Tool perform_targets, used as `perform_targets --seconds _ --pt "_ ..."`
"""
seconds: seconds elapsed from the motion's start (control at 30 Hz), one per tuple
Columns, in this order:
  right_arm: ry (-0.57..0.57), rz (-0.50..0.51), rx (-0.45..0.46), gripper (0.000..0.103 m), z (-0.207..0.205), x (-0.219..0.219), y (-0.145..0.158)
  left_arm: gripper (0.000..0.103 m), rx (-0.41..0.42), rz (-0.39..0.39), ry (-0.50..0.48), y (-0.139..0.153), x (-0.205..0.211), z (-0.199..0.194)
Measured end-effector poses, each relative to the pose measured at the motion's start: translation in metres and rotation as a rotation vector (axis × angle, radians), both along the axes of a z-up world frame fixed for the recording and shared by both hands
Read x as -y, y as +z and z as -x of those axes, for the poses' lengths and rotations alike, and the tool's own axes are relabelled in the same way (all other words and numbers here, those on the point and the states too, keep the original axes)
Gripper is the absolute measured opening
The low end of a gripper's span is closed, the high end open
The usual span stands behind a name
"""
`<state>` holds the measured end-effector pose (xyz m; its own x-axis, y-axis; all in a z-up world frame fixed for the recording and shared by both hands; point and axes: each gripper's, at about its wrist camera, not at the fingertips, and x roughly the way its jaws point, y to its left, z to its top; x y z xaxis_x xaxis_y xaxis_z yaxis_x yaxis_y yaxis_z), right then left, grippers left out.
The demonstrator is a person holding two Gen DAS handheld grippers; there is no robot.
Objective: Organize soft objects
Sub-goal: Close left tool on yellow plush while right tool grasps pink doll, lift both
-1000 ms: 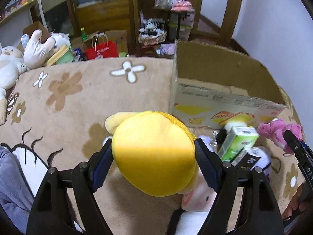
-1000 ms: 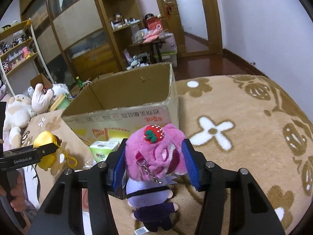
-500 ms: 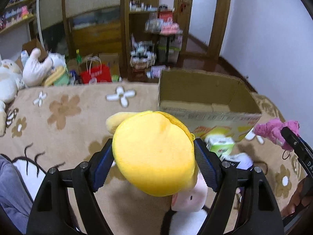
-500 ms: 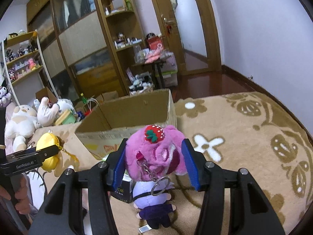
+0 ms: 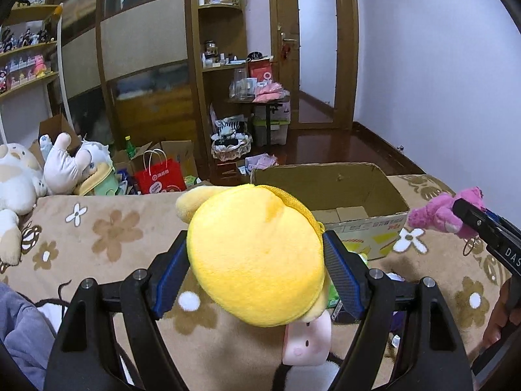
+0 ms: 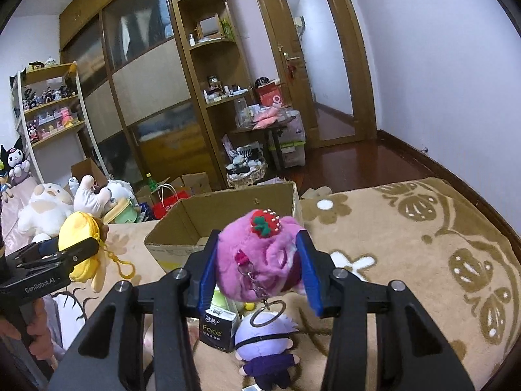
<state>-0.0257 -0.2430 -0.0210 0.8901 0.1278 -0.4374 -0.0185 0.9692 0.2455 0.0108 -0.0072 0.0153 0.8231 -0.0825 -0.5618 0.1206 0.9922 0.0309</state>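
The brown flowered blanket (image 6: 407, 238) covers the bed, and the open cardboard box (image 5: 342, 189) stands on it at about twelve o'clock from both cameras, its mouth facing up and mostly bare inside. The left hand-held gripper (image 5: 257, 260) pinches a yellow plush pouch (image 5: 257, 254) by its sides, lifted off the blanket with the box just beyond it. The right hand-held gripper (image 6: 257, 260) holds a pink strawberry plush keychain (image 6: 260, 254), its jaws closing further on the fur, and a key ring dangles beneath. At six o'clock below it lie a purple-haired doll (image 6: 267, 345) and a black Face tissue pack (image 6: 218, 329). To drop both well, I judge each toy should be carried over the box rim and centred above the opening before release, one at a time, keeping the dangling ring and clasp from snagging the cardboard edge.
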Motion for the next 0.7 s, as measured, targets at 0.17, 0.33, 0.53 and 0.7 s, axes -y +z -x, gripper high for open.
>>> perform_targets --seconds 0.17,0.33,0.53,0.7 --pt "0.016 0.0 0.052 0.048 -0.001 0.001 0.014 0.078 0.043 -0.008 -0.016 0.009 0.006 -0.004" --pt "0.028 -0.001 0.095 0.048 -0.008 0.003 0.03 0.078 0.095 -0.036 -0.023 0.022 0.013 -0.008" --pt "0.053 0.019 0.139 0.048 -0.023 0.003 0.047 0.079 0.164 -0.084 -0.052 0.043 0.029 -0.024" --pt "0.05 0.026 0.162 0.048 -0.037 0.003 0.055 0.079 0.179 -0.095 -0.054 0.05 0.043 -0.05"
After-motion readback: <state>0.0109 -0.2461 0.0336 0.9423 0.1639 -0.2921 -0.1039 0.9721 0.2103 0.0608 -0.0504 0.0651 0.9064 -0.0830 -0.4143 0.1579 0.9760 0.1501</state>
